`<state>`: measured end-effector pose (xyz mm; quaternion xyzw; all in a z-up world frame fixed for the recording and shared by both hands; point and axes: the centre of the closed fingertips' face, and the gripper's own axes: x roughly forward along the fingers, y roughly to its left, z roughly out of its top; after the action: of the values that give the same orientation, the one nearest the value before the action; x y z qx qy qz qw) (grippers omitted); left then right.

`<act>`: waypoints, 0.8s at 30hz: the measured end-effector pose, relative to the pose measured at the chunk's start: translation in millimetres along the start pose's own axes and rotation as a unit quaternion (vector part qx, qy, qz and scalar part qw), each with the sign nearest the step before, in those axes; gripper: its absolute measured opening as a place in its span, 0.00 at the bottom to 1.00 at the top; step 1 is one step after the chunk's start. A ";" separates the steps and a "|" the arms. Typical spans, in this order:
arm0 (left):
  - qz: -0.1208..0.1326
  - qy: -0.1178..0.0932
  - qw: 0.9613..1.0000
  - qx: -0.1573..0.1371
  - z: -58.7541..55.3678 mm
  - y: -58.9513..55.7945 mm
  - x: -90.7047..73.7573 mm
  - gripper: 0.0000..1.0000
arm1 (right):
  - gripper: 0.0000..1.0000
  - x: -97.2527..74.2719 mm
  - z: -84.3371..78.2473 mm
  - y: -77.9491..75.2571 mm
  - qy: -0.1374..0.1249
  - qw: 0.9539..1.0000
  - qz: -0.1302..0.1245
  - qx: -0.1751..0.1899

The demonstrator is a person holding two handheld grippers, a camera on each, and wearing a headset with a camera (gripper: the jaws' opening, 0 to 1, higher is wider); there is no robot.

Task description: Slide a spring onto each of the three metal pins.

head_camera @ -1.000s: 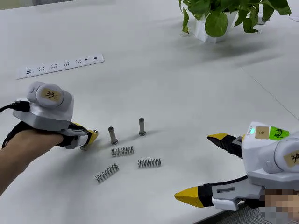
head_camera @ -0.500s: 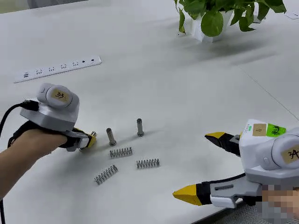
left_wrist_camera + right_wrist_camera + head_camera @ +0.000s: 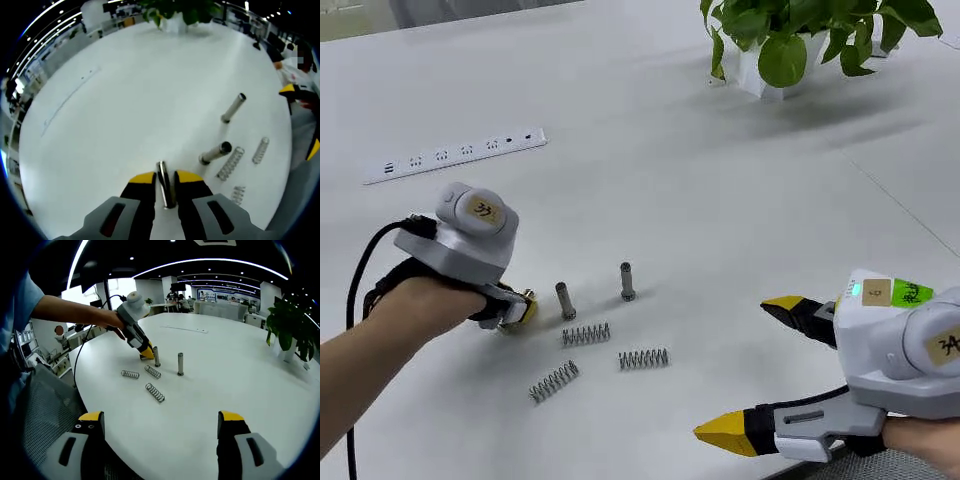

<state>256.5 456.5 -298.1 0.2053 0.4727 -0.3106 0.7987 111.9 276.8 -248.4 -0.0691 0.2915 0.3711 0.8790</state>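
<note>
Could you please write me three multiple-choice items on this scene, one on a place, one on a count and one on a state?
1. Where do the springs lie?
A. On the table, on the person's side of the two standing pins
B. Beside the power strip
C. Under the plant

2. How many springs lie loose on the table?
A. Two
B. Three
C. Five

3. What state is the left gripper in?
A. Open and holding nothing
B. Shut on a spring
C. Shut on a pin

Answers:
1. A, since the head view shows them just below the upright pins.
2. B, since three separate coils can be counted there.
3. C, since the left gripper view shows a metal pin clamped between its yellow tips.
</note>
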 end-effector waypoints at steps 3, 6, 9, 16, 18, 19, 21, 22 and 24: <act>0.002 0.007 1.000 0.003 -0.8 -0.1 -0.3 0.15 | 0.95 0.0 -0.1 0.9 0.000 1.000 0.002 0.001; 0.004 0.011 1.000 0.008 -1.2 -0.6 -0.3 0.14 | 0.95 0.1 0.0 0.4 0.000 1.000 0.002 0.001; 0.004 0.013 1.000 0.011 -1.8 -0.9 -0.5 0.13 | 0.95 0.5 -0.4 0.6 0.001 1.000 0.002 0.000; 0.009 0.016 1.000 0.013 -2.8 1.1 -0.7 0.10 | 0.95 1.0 -0.8 2.0 0.003 1.000 0.004 -0.005; 0.011 0.014 1.000 0.007 -3.0 1.6 -0.7 0.09 | 0.95 1.2 -1.1 2.6 0.004 1.000 0.004 -0.006; 0.012 0.013 1.000 0.005 -3.1 1.6 -0.7 0.09 | 0.95 1.3 -1.3 2.8 0.005 1.000 0.004 -0.008; 0.012 0.007 1.000 -0.002 -3.7 1.8 -1.3 0.08 | 0.95 1.5 -1.9 2.9 0.006 1.000 0.004 -0.009; 0.011 0.003 1.000 -0.004 -4.1 2.0 -1.7 0.08 | 0.95 1.5 -1.9 3.0 0.006 1.000 0.004 -0.010; 0.004 -0.013 1.000 -0.026 -3.7 2.2 -2.1 0.08 | 0.95 1.5 -1.8 3.3 0.006 1.000 0.004 -0.010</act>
<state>254.9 461.1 -297.9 0.1826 0.4691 -0.2974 0.8113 109.6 279.4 -250.4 -0.0786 0.2934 0.3769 0.8750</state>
